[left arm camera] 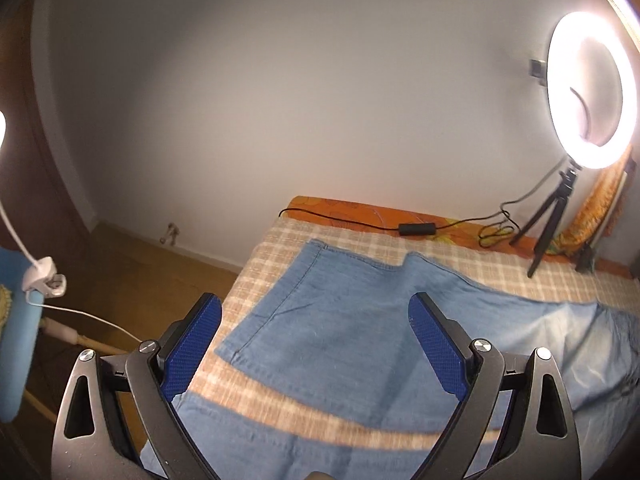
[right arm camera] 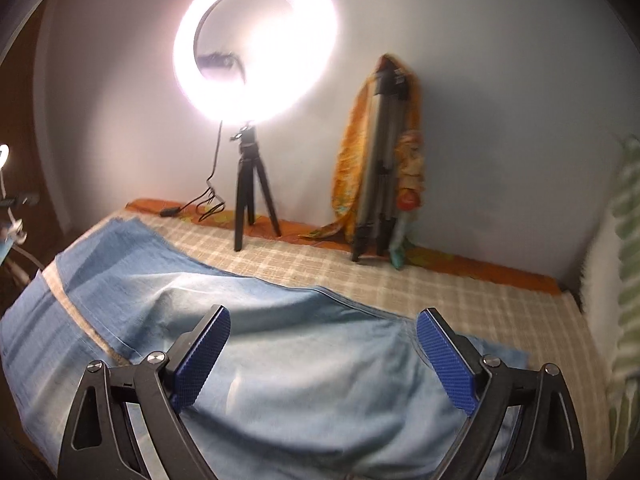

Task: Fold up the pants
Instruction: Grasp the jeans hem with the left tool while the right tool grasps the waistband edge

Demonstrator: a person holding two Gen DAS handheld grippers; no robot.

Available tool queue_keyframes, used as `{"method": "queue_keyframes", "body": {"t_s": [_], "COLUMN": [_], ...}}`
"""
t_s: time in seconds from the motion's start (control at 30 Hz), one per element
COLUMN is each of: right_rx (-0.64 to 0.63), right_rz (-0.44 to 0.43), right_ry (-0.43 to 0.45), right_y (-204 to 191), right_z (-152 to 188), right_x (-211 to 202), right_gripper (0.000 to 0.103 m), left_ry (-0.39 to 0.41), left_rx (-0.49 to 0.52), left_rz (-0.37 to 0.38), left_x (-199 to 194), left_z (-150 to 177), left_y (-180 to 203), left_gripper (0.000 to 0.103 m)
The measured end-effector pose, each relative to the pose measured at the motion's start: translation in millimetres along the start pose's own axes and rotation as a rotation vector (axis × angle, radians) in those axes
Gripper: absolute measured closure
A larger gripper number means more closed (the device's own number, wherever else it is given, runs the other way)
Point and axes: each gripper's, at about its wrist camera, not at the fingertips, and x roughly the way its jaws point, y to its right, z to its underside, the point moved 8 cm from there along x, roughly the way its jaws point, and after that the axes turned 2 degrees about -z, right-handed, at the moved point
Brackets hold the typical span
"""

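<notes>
Blue pants (left arm camera: pixel 340 320) spread flat below both wide gripper mouths

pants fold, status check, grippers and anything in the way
Left gripper open, empty. Right gripper open, empty. Blue pants spread on checked bedcover, legs apart, unfolded. Ring light tripod stands clear behind.

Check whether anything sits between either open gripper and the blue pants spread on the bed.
Nothing visible does. The left gripper and right gripper are open, with only the pants beyond their fingers. The ring light tripod and its cable stand off the fabric, near the wall.
</notes>
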Motion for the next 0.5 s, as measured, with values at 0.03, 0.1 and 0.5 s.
{"method": "queue_keyframes", "body": {"t_s": [0.03, 0.1, 0.5], "right_rx": [-0.015, -0.032, -0.144], "right_rz": [-0.022, -0.054, -0.177], "right_ry": [-0.015, -0.036, -0.202], "right_y": [-2.3, -4.9, -26.4], "right_z": [-4.4, -8.6, -7.8], "right_x": [11.8, 25.2, 149.2], "right_gripper": [0.008, 0.009, 0.012], "left_ry": [-0.012, -0.042, -0.216], "left_rx": [-0.006, -0.023, -0.214], "left_rz": [0.007, 0.022, 0.091], "left_x": [10.5, 30.9, 162.3], "left_z": [-3.2, -8.7, -14.7], "left_y": [-1.1, -1.2, 2.3], "left_gripper": [0.010, 0.016, 0.027]}}
